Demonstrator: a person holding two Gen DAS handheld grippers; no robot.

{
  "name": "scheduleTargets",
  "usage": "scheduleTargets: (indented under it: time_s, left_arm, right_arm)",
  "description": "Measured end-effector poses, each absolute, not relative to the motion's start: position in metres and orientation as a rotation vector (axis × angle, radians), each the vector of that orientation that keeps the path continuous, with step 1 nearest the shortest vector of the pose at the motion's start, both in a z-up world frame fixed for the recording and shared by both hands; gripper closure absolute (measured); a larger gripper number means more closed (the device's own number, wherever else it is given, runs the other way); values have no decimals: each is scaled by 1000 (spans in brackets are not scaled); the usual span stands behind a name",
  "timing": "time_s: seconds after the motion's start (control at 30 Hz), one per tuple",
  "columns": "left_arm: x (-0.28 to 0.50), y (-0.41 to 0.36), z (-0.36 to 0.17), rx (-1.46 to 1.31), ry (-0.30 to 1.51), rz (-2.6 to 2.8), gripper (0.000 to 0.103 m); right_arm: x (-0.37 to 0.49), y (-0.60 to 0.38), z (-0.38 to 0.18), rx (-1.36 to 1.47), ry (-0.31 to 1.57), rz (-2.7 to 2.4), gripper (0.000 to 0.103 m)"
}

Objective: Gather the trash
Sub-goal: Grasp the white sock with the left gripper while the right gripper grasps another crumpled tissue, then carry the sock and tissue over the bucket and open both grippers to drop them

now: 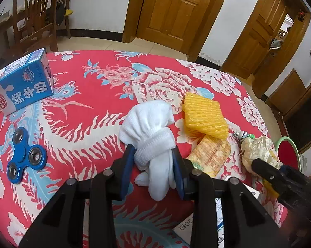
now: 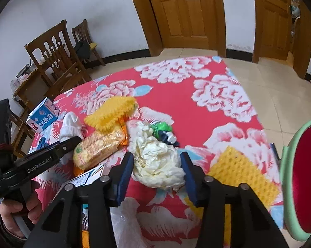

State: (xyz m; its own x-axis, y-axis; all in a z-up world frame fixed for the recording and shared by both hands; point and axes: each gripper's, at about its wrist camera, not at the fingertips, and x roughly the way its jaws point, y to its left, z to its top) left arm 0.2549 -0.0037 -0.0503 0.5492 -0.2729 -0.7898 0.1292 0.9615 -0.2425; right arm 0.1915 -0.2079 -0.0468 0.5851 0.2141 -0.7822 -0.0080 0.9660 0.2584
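My left gripper (image 1: 153,157) is shut on a rolled white sock (image 1: 149,124) that rests on the red floral tablecloth (image 1: 97,95). In the right wrist view my right gripper (image 2: 156,165) has its blue pads against both sides of a crumpled cream paper wad (image 2: 155,161). That paper wad (image 1: 256,146) shows at the right of the left wrist view. A yellow foam net (image 1: 205,115) lies over a snack packet (image 1: 211,153) between the two grippers. A second yellow foam net (image 2: 242,169) lies right of the wad.
A blue milk carton (image 1: 23,82) and a blue fidget spinner (image 1: 24,155) sit at the table's left. A green toy figure (image 2: 163,130) lies behind the wad. A green-rimmed red bin (image 2: 300,177) stands at the right edge. Wooden chairs (image 2: 56,62) stand beyond the table. A hand (image 2: 15,208) holds the left gripper.
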Motion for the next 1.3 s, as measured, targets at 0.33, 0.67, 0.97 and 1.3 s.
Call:
scheduleTargets:
  time_s: [0.33, 0.67, 0.97, 1.3]
  left_arm:
    - [244, -4, -38, -184, 937, -273, 82]
    - [214, -6, 1, -184, 857, -306, 82]
    - [179, -15, 30, -182, 814, -367, 82]
    - [145, -44, 48, -149, 795, -439, 82]
  right_arm:
    - [177, -202, -31, 225, 882, 167, 75]
    - [143, -205, 1, 251, 802, 184, 75]
    - [111, -218, 19, 292, 750, 170, 75]
    - [69, -249, 38, 335, 704, 87, 75]
